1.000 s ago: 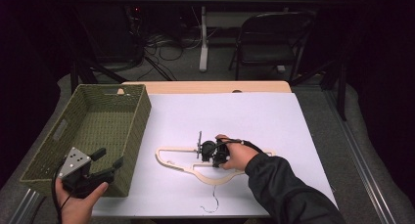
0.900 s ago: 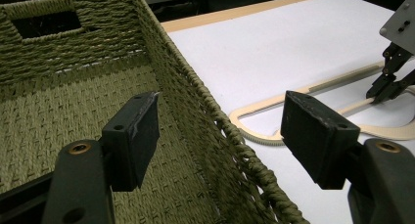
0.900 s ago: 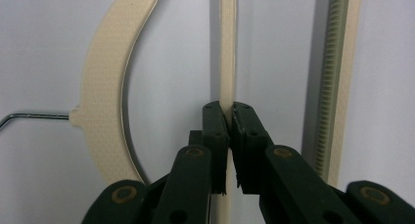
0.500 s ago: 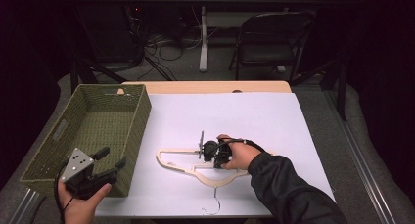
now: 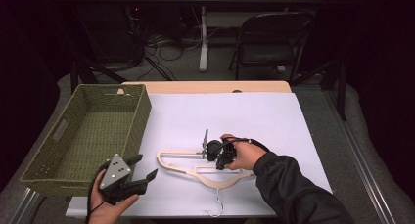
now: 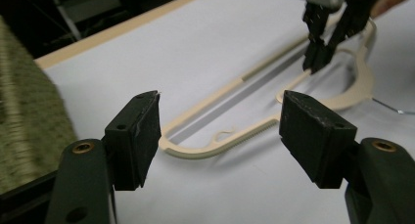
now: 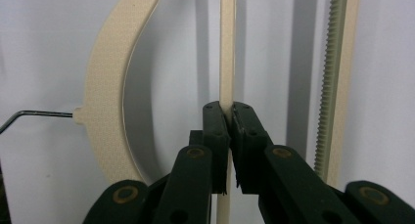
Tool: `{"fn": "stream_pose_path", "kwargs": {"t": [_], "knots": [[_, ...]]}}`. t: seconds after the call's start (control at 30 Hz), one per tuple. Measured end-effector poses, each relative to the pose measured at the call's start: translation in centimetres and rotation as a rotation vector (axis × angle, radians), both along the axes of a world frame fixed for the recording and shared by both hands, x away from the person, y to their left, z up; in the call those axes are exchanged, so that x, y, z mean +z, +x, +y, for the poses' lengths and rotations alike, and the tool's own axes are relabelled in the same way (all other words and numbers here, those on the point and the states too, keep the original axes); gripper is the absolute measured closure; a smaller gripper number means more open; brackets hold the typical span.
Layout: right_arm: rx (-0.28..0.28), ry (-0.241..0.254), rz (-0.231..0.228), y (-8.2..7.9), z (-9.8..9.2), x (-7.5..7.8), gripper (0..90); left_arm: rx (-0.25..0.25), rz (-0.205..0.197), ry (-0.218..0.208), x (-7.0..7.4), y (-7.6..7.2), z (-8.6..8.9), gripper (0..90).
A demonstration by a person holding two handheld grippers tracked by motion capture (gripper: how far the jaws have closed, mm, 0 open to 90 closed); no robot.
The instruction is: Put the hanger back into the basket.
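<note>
A cream plastic hanger (image 5: 195, 165) lies flat on the white table cover (image 5: 274, 121), near the front edge and a little right of the basket, with its thin wire hook (image 5: 219, 208) pointing toward the person. In the right gripper view 1 slim bar of the hanger (image 7: 227, 48) runs straight up the middle, with the broad curved shoulder (image 7: 110, 87) to its left and a ribbed bar (image 7: 336, 62) to its right. The right gripper (image 5: 219, 154) sits over the middle of the hanger, held by the right hand (image 5: 244, 154) in a dark sleeve (image 5: 293, 194); its 2 jaws are pressed together on the slim bar, pinching it. The left gripper view shows the same gripper (image 6: 318, 57) farther off, its tips down on the hanger (image 6: 220, 141). The left gripper (image 5: 139, 174) is held in the left hand (image 5: 105, 207) at the front left corner of the table, just beside the near end of the woven green basket (image 5: 49, 160), with its jaws spread wide and nothing between them. It points toward the hanger but stays apart from it. Beyond the table stand a folding chair (image 5: 266, 38) and loose cables on the floor (image 5: 166, 43).
</note>
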State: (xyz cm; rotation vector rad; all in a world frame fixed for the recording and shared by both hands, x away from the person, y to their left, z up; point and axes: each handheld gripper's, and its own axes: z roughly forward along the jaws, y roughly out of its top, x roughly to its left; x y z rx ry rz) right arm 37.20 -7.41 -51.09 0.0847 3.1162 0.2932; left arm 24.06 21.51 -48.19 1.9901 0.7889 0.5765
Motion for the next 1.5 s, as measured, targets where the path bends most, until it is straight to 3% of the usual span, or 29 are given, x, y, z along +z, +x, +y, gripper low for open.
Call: {"fn": "stream_pose_path", "kwargs": {"t": [0.1,0.3,0.37,0.6,0.77,1.13,1.5], "knots": [[-0.004,0.008,0.006,-0.2,-0.2,0.3,85.8,-0.037,0.020,0.017,-1.0,0.1,-1.3,29.7],[-0.017,0.007,0.039,-0.7,-0.4,0.9,85.9,-0.116,0.017,0.104,-2.5,0.3,-4.0,27.1],[-0.024,0.014,0.061,-0.8,-0.4,1.1,85.9,-0.129,0.014,0.116,-2.8,0.5,-4.7,25.8],[-0.019,0.025,0.076,-1.1,-0.6,1.6,85.9,-0.179,0.023,0.152,-3.9,0.8,-6.7,20.9],[-0.021,0.025,0.082,-1.2,-0.6,2.0,85.9,-0.202,0.004,0.182,-4.5,0.9,-8.0,20.8],[-0.003,0.015,0.093,-1.7,0.2,2.5,85.9,-0.248,-0.031,0.256,-5.2,1.4,-9.8,25.7],[0.004,0.020,0.112,-1.6,0.7,2.1,85.8,-0.300,-0.015,0.268,-6.1,1.7,-10.7,34.7]]}}
